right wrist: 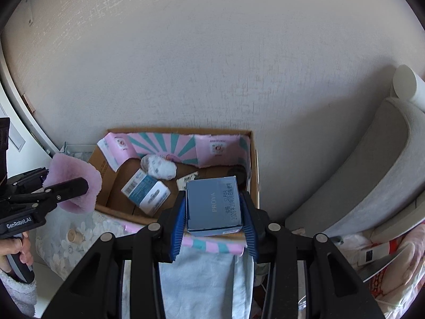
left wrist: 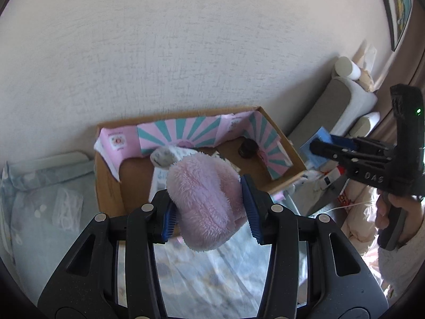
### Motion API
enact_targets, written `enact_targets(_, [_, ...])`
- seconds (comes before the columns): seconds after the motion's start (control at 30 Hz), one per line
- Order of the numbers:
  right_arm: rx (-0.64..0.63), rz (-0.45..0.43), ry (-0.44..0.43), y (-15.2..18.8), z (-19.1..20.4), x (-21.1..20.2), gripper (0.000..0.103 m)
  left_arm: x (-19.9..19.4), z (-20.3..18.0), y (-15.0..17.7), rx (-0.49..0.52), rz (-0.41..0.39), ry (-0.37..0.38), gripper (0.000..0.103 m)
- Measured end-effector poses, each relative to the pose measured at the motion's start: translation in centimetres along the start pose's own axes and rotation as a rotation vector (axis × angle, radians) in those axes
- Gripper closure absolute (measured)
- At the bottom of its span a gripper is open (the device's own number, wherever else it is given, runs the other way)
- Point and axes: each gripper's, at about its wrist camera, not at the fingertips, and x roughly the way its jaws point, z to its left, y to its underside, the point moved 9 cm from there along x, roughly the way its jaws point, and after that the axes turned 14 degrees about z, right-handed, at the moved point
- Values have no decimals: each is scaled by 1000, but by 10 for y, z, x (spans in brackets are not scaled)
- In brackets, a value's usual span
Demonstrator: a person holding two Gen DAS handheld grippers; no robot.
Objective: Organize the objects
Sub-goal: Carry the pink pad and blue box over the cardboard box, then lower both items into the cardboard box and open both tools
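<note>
Left tongs (left wrist: pixel 209 207) clamp a pink plush item (left wrist: pixel 204 204), possibly a slipper, over the cardboard box's (right wrist: pixel 106 170) near-left edge. Right tongs (right wrist: pixel 213 223) clamp a blue PROYA carton (right wrist: pixel 212 204) above the box's near-right corner. The box sits on the bed (left wrist: pixel 212 273).

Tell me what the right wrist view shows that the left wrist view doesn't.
Only the right wrist view: the PROYA print on the blue box clamped in the right gripper, a blue-and-white pack lying in the carton, and a small wooden stopper on the bedding.

Only the left wrist view: a framed picture on the wall and a clear plastic bag on the bedding.

Both: the carton with its pink-and-teal liner, the pink fluffy item in the left gripper, and the grey headboard.
</note>
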Motion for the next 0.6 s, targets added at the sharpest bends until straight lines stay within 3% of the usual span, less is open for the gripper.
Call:
enact_targets(0.3, [-59,44,-38,-45,4,35,67,46,42,-38,-26,88,-73,62])
enact_targets(0.6, [-75,108,-68,-62,11,80,67,85,70,-48,-71,157,-86,62])
